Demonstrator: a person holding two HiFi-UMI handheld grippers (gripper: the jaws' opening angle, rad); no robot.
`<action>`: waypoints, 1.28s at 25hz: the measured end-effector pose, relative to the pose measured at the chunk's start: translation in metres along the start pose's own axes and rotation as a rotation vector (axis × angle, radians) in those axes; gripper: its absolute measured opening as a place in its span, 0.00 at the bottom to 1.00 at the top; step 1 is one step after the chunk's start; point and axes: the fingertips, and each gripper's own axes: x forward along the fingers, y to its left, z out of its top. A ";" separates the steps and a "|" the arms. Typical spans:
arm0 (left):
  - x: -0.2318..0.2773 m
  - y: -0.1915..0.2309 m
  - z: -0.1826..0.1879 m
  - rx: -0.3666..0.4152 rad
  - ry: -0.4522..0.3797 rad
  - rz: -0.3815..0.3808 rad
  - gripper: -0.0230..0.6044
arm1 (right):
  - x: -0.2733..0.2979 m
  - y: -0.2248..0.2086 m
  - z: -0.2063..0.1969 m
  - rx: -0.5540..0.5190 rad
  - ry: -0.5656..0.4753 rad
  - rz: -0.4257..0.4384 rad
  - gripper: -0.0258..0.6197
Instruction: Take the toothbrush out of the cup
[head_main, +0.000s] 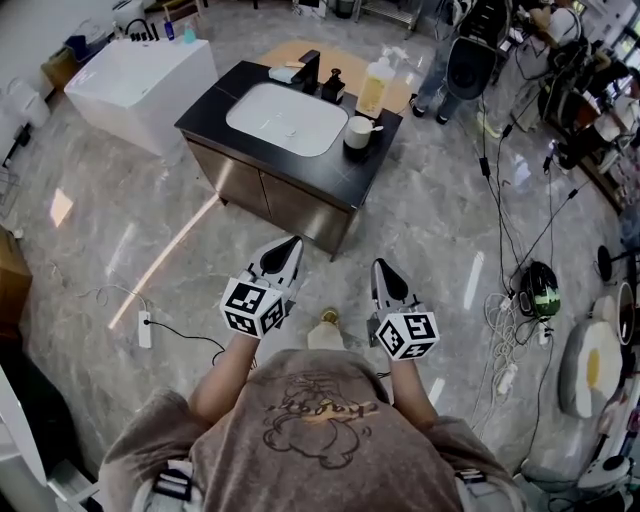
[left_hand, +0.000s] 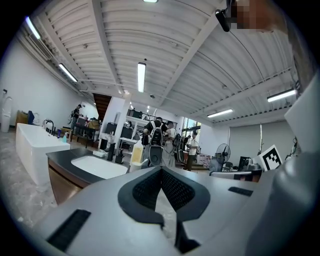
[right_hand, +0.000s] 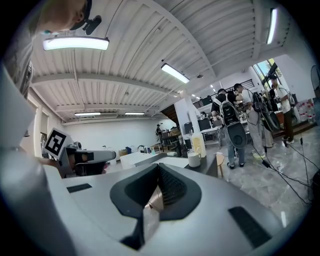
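A white cup (head_main: 357, 132) stands on the black vanity counter (head_main: 375, 165), at the right of the white sink (head_main: 287, 118). A toothbrush (head_main: 373, 127) leans out of the cup over its right rim. Both grippers are held side by side over the floor, well short of the vanity and pointing toward it. My left gripper (head_main: 293, 241) is shut with nothing in it, and so is my right gripper (head_main: 380, 264). The left gripper view has the cup (left_hand: 135, 166) just above the shut jaw tips (left_hand: 161, 169). Far off in the right gripper view, the cup (right_hand: 193, 159) sits right of the tips (right_hand: 159, 165).
A yellow bottle (head_main: 373, 88), a black dispenser (head_main: 333, 86) and a faucet (head_main: 309, 70) stand behind the sink. A white bathtub (head_main: 140, 80) is at the far left. A power strip (head_main: 145, 328) and cables (head_main: 515, 290) lie on the floor. People (head_main: 445, 60) stand beyond the vanity.
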 end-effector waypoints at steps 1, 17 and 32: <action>0.009 0.001 0.002 0.000 -0.001 0.003 0.07 | 0.006 -0.007 0.003 0.001 0.002 0.003 0.04; 0.124 0.027 0.023 -0.020 -0.020 0.088 0.07 | 0.094 -0.104 0.036 -0.013 0.044 0.078 0.05; 0.197 0.073 0.035 -0.008 -0.007 0.056 0.07 | 0.170 -0.138 0.045 -0.008 0.050 0.078 0.05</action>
